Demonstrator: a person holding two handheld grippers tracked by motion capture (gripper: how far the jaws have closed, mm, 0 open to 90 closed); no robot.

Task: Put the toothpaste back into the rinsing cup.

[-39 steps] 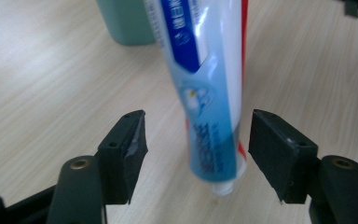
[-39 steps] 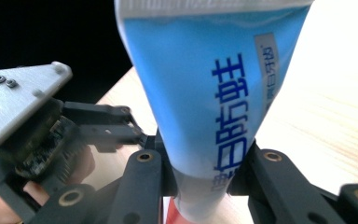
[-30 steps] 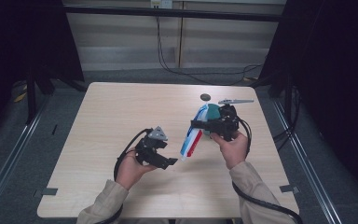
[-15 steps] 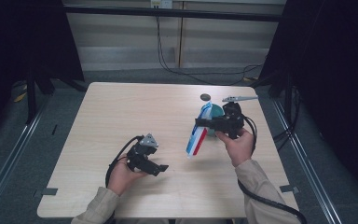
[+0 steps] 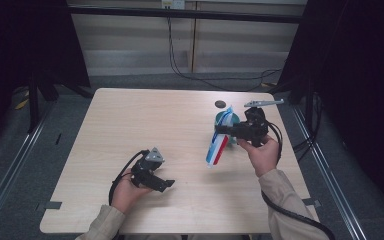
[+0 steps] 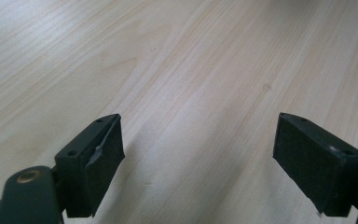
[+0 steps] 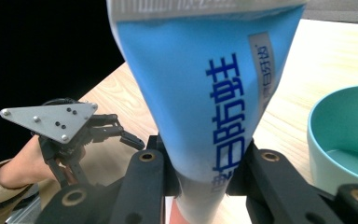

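We hold a toothpaste tube [image 5: 216, 146] in our right gripper [image 5: 228, 131], the jaws clamped on its narrow end — the right gripper view shows the blue tube [image 7: 209, 93] pinched between them. In the high view the tube hangs slantwise above the table [image 5: 145, 125], at the right side, just beside a teal cup [image 5: 226, 120] that stands behind it. Our left gripper [image 5: 166, 184] rests low near the front edge, well apart from the tube; its jaws have just been opening and now stand wide with nothing between them, only bare wood beyond the pads [image 6: 100, 158].

As we judge it, the cap — likely the small dark disc [image 5: 220, 104] lying past the cup — is already off, and the left hand has let go. What seems left is the tube itself: setting it down or into the cup.

Much is uncertain. The tube's mouth is cut off at the bottom of the right gripper view, so we cannot tell if it is open. The disc is too small to name surely, and the cup's inside [image 7: 349, 140] is cut off at the edge of that view.
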